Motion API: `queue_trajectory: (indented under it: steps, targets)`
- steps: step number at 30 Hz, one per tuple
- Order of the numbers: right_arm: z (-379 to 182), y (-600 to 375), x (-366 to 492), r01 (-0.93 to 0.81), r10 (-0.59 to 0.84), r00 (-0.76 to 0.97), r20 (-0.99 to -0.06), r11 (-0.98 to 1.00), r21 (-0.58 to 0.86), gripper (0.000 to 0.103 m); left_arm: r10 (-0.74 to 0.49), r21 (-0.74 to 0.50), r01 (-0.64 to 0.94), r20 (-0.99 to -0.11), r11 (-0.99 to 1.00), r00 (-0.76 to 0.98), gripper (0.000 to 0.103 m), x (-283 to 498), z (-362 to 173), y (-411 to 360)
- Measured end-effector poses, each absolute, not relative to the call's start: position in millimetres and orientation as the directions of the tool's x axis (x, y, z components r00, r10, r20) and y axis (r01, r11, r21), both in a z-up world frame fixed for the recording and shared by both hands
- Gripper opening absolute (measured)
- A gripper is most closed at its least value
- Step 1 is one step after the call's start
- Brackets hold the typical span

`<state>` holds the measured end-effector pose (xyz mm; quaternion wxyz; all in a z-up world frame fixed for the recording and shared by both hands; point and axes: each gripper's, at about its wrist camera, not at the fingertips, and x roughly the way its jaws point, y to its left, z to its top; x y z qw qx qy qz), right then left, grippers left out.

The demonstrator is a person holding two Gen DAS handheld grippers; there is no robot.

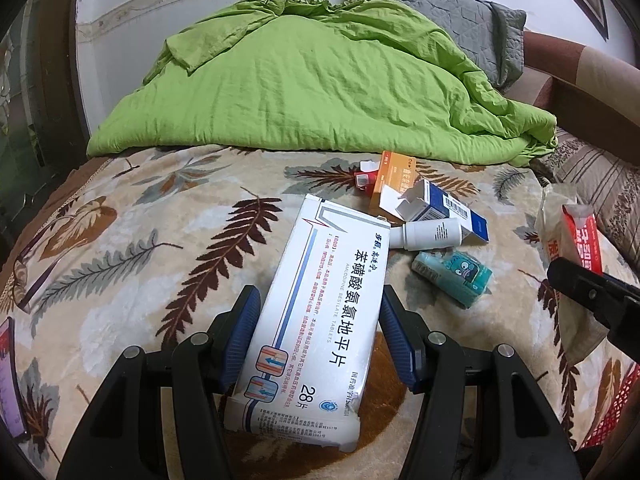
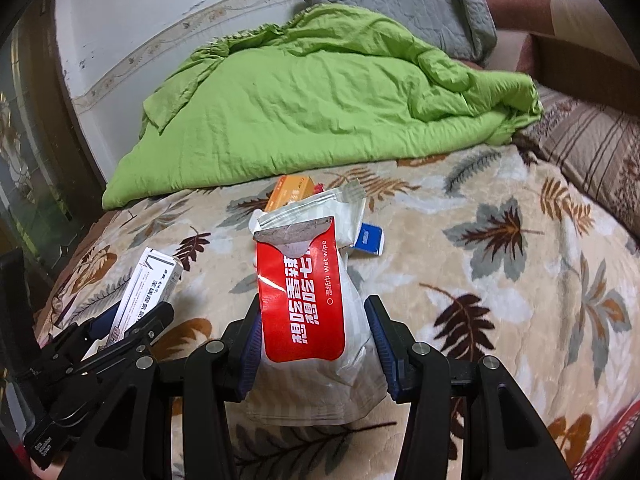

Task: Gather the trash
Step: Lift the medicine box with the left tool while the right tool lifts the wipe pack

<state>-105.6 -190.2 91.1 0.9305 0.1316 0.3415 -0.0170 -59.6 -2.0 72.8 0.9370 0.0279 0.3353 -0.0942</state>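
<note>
My left gripper (image 1: pixel 320 296) is shut on a long white medicine box (image 1: pixel 312 312), its blue pads pressing both long sides; the same box (image 2: pixel 144 280) rises at the left of the right wrist view. My right gripper (image 2: pixel 315 306) is shut on a white pouch (image 2: pixel 352 344) with a red wet wipe packet (image 2: pixel 300 304) against its front. On the leaf-patterned blanket (image 1: pixel 160 216) lie an orange box (image 1: pixel 390 180), a small red and white item (image 1: pixel 365 178), an opened blue and white box (image 1: pixel 440 208), a white bottle (image 1: pixel 430 234) and a teal packet (image 1: pixel 454 276).
A crumpled green quilt (image 1: pixel 312 88) fills the back of the bed, with a grey pillow (image 1: pixel 452 12) behind it. A red mesh basket (image 2: pixel 612 448) shows at the lower right. Glasses (image 1: pixel 24 276) and a phone (image 1: pixel 8 384) lie at the left edge.
</note>
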Motion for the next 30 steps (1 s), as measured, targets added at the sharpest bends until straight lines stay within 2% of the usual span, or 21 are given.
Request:
queue_trajectory:
  steps: [17, 30]
  targets:
    - [80.5, -201.2, -100.5, 0.12, 0.128, 0.695, -0.707, 0.949, 0.29, 0.053, -0.199, -0.018, 0.249, -0.656, 0.968, 0.728, 0.059, -54.4, 65.9, -11.8]
    - [91.5, -209.8, -115.3, 0.112, 0.135, 0.702, -0.7, 0.949, 0.295, 0.053, -0.244, -0.027, 0.3, -0.653, 0.954, 0.717, 0.059, -69.7, 73.8, -21.4]
